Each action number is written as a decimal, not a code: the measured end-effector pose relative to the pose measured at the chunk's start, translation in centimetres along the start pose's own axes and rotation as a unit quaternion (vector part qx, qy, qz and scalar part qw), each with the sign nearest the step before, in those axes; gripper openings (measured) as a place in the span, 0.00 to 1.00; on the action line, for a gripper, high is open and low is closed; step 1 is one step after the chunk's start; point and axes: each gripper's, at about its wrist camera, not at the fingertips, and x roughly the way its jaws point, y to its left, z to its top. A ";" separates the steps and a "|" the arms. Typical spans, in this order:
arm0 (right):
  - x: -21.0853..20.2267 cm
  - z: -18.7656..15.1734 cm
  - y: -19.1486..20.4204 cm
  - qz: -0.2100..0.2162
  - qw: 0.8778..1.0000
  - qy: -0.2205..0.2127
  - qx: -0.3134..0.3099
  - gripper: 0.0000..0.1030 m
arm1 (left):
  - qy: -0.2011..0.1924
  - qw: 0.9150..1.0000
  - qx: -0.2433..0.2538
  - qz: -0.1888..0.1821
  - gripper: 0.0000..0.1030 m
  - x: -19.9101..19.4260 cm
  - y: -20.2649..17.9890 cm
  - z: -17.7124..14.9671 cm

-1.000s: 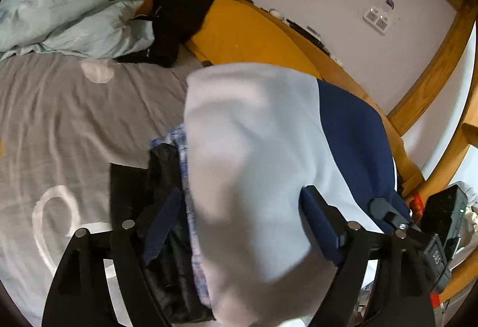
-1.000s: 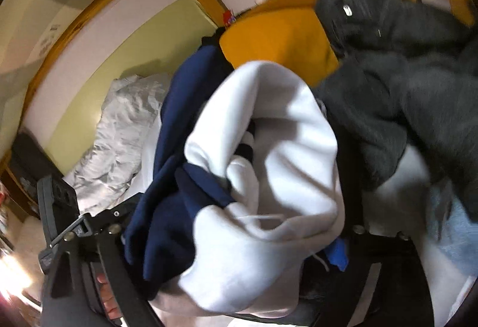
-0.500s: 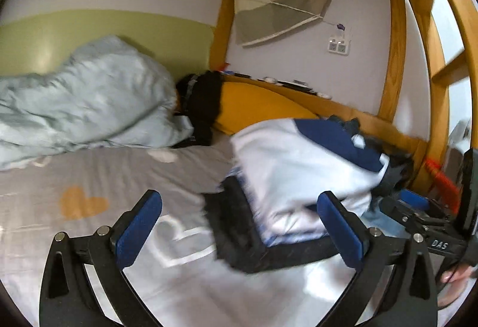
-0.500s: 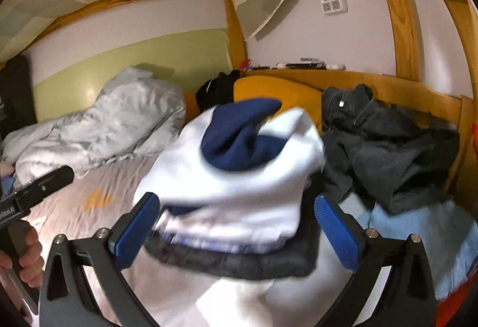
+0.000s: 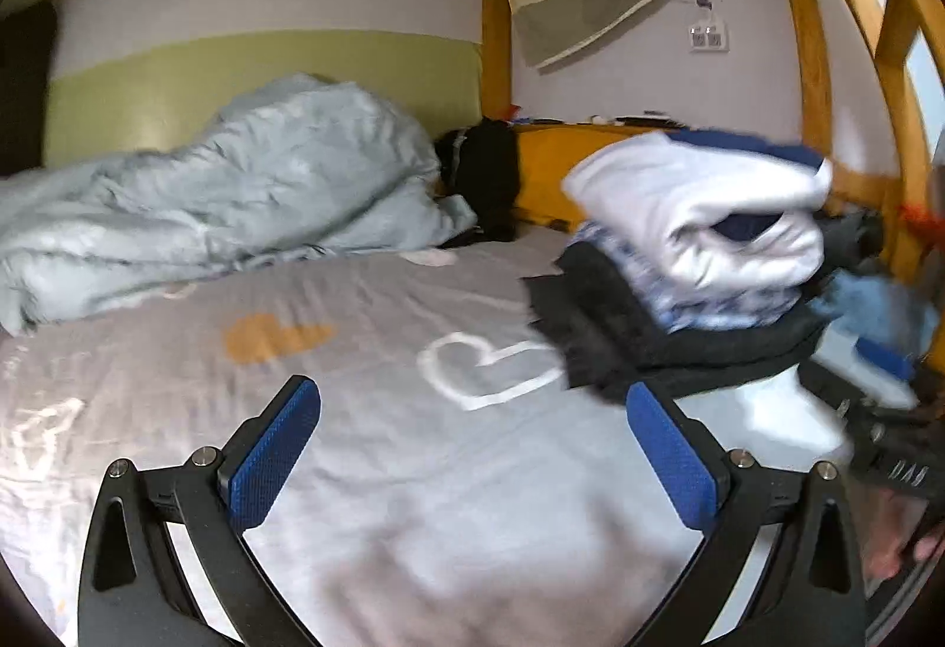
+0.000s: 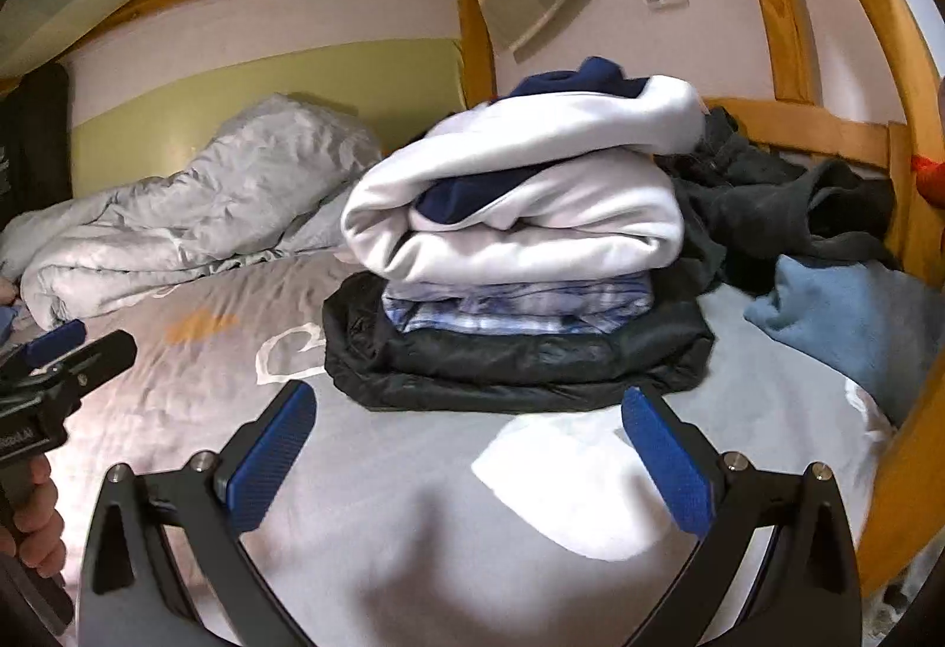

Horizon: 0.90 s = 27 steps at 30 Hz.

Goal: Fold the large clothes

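My left tongs (image 5: 472,446) stand wide apart with nothing between the blue pads (image 5: 274,455), over the grey sheet (image 5: 378,470) of the bed. My right tongs (image 6: 466,452) are spread wide and empty too, low over the same sheet.

In the right view the stack of folded clothes sits on the bed at twelve o'clock, just beyond the tips. On top lies the white and navy hoodie (image 6: 520,210), folded, a navy fold showing in its left end. Under it is the plaid shirt (image 6: 514,307), and at the bottom the black jacket (image 6: 514,363), flat on the sheet and wider than the rest. In the left view the same stack is at two o'clock, blurred, apart from both pads.

Behind the stack, at two o'clock in the right view, a dark pile (image 6: 785,210) of loose clothes lies against the wooden rail (image 6: 809,127). A blue cloth (image 6: 850,316) lies at three o'clock beside it. The pale duvet (image 6: 195,215) is bunched at ten o'clock against the green wall.

My left hand (image 6: 32,529) grips its handle at the left edge of the right view, at eight o'clock.
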 end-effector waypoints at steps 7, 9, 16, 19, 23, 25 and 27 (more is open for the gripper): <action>1.2 -1.8 2.7 -0.041 0.997 -0.024 -0.054 1.00 | -0.001 0.999 -0.042 0.007 1.00 0.3 2.3 -1.7; 0.7 -1.9 3.0 -0.042 0.996 -0.040 -0.062 1.00 | -0.004 0.999 -0.039 0.009 1.00 0.2 2.1 -1.7; 0.5 -2.2 3.2 -0.059 0.995 -0.049 -0.068 1.00 | -0.007 0.999 -0.024 0.025 1.00 0.0 1.5 -1.7; 0.2 -2.2 3.1 -0.064 0.994 -0.055 -0.064 1.00 | -0.008 1.000 -0.017 0.023 1.00 0.0 1.2 -1.6; 0.2 -2.2 3.0 -0.064 0.995 -0.054 -0.062 1.00 | -0.009 0.999 -0.030 0.024 1.00 -0.1 1.7 -1.6; -0.1 -2.3 2.8 -0.066 0.994 -0.062 -0.054 1.00 | -0.010 0.999 -0.035 0.021 1.00 -0.2 1.9 -1.6; -0.3 -2.3 2.6 -0.068 0.995 -0.065 -0.046 1.00 | -0.005 0.999 -0.037 0.023 1.00 0.0 2.0 -1.6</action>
